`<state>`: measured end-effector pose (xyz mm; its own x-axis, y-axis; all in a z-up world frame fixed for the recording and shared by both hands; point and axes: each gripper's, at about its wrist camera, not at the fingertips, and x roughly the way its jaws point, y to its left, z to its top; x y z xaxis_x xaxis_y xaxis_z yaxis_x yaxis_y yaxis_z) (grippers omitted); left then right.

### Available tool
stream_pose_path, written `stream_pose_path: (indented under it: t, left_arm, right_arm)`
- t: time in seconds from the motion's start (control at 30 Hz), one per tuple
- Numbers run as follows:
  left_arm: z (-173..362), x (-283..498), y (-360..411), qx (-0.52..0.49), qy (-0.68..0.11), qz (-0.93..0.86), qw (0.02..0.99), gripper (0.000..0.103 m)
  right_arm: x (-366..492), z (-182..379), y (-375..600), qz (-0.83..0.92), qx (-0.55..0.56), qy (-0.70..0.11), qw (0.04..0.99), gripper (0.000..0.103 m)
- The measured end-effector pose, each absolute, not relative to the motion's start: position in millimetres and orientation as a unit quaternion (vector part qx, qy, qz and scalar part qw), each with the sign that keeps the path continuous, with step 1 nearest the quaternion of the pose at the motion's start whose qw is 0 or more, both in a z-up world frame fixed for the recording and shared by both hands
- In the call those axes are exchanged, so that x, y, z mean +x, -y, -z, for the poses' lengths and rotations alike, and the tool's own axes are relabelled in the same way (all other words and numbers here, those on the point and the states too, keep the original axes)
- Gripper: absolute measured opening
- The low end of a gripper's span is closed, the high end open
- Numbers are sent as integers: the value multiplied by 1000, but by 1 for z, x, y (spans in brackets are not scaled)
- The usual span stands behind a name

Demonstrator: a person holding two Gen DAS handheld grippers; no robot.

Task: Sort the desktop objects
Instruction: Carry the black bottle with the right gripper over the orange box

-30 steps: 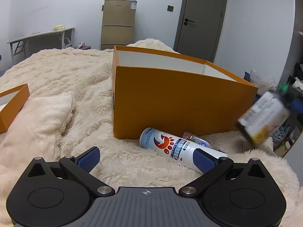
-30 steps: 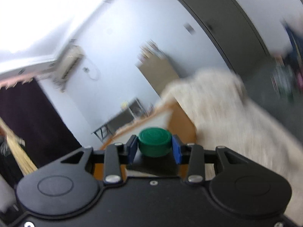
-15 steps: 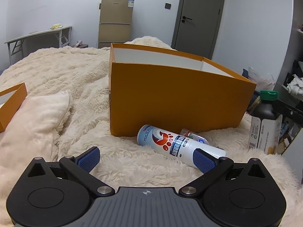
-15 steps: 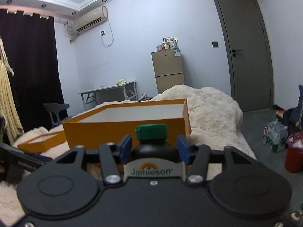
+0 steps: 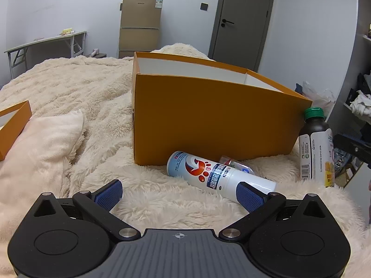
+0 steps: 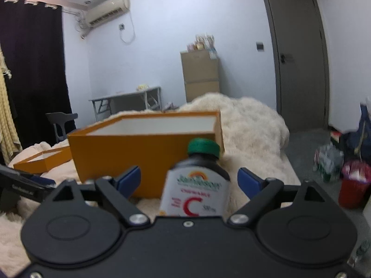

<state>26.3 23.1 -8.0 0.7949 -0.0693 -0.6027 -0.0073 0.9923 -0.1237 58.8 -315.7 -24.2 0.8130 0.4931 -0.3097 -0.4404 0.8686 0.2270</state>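
Right gripper (image 6: 189,180) jaws just spread wide, pads clear of the vitamin bottle (image 6: 197,185) standing on the bed right of the orange box (image 5: 215,120). Left gripper (image 5: 179,193) spread, empty, near the spray can (image 5: 218,176).

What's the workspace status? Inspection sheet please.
Surface: fluffy cream blanket, pillow at left.
Job's things: orange box open; vitamin bottle upright beside the box's corner; spray can lying in front of the box; a small clear item behind it, unclear.
Clutter: box lid far left.
Grippers: left gripper open, holding nothing; right gripper jaws have just been opening, bottle between them, pads clear.
Cables: nothing seen on the blanket.
Surroundings: cabinet, door, folding table.
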Motion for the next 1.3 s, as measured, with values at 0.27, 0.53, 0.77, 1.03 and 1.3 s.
stream_pose_path:
  t: [0.27, 0.53, 0.77, 1.03, 1.3]
  left_arm:
    - [9, 27, -21, -56, -324, 17, 944, 103]
    - [11, 28, -17, -46, -328, 18, 943, 103]
    - [12, 27, -18, -47, -327, 19, 944, 103]
    - [12, 28, -18, -47, -327, 20, 944, 103]
    - [12, 28, -17, -44, -330, 18, 943, 103]
  right_arm:
    - [153, 60, 380, -421, 183, -272, 846, 89]
    - [207, 116, 407, -525, 283, -323, 735, 77]
    - [202, 123, 418, -569, 328, -275, 702, 66]
    - [192, 98, 395, -609, 248, -247, 712, 69]
    - [208, 99, 355, -609, 187, -313, 705, 70]
